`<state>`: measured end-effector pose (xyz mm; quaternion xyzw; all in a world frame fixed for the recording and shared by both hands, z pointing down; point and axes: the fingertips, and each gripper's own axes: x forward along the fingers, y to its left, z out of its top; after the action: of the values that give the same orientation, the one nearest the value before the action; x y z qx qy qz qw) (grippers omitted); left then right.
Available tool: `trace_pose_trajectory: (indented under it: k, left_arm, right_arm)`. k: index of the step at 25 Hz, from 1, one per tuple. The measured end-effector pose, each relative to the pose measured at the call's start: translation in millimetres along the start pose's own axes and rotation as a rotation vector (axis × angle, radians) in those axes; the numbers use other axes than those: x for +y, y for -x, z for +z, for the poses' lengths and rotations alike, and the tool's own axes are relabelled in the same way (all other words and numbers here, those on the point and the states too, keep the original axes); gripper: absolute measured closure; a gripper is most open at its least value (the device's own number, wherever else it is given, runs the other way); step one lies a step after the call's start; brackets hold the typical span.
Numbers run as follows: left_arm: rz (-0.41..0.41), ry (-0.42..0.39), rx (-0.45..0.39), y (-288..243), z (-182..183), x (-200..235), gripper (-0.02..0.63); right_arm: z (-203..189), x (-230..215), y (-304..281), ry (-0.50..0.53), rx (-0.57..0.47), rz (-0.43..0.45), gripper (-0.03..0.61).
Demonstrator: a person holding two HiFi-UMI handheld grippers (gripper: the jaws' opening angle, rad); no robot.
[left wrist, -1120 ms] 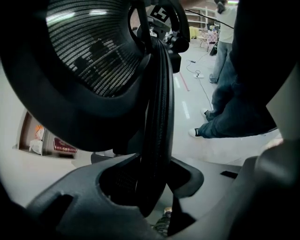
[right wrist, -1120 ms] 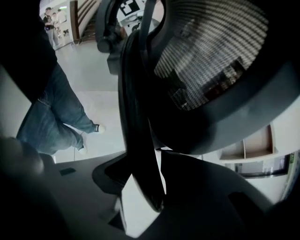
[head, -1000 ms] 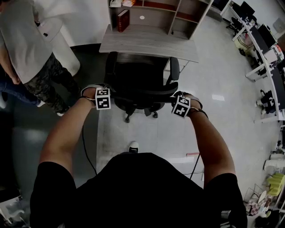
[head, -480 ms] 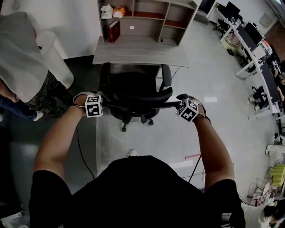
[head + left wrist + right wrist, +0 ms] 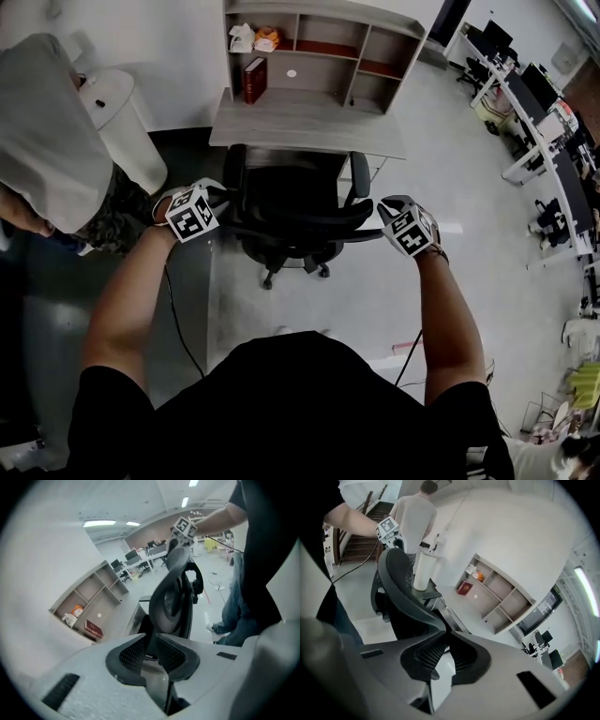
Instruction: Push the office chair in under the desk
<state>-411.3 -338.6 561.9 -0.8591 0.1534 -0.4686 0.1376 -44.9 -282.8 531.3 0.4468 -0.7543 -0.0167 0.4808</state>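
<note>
Office chair (image 5: 295, 211) sits square to the desk (image 5: 309, 122). The front of the seat looks tucked under the desk edge. Armrests are at the edge and the backrest is out on the floor side.

Left gripper (image 5: 151, 637) is at the left end of the backrest top, right gripper (image 5: 447, 632) at the right end, both angled down. Head view doesn't settle whether either touches the backrest.

Left jaws have just been closing. They're nearly together with a thin gap at the tips and nothing between the pads. The backrest shows edge-on just past them.

Right jaws have also just been closing. The tips are together with nothing between them, and the curved backrest rim runs up from just beyond the tips.

Shelf unit (image 5: 323, 42) stands on the desk back, with a red book (image 5: 253, 80) upright in its left bay. A person (image 5: 47, 141) stands left of the desk beside a white cylinder (image 5: 117, 117). More desks with monitors (image 5: 553, 141) are far right, well apart from the chair.
</note>
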Motion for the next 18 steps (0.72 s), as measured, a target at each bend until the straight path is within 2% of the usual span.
trace_pose_trajectory:
  k: [4, 7, 9, 12, 16, 18]
  left_arm:
    - [0.152, 0.055, -0.151, 20.7, 27.9, 17.3, 0.577]
    - [0.239, 0.129, -0.269, 41.0, 50.8, 28.1, 0.588]
    - [0.267, 0.151, -0.315, 46.6, 62.1, 30.5, 0.591]
    - [0.296, 0.155, -0.341, 45.3, 70.9, 32.4, 0.595]
    - [0.336, 0.192, -0.378, 44.0, 76.8, 37.6, 0.597]
    - [0.348, 0.196, -0.43, 49.6, 86.9, 37.9, 0.598]
  right_arm:
    - [14.1, -0.4, 4.5, -0.092, -0.079, -0.009, 0.549]
    - [26.8, -10.1, 15.0, -0.136, -0.157, -0.054, 0.558]
    - [34.4, -18.3, 21.6, -0.169, -0.204, -0.089, 0.561]
    - [41.5, -26.5, 28.5, -0.219, -0.249, -0.124, 0.565]
    - [47.2, -32.3, 35.1, -0.296, -0.297, -0.144, 0.568]
    - [50.0, -32.3, 37.7, -0.326, -0.32, -0.153, 0.568]
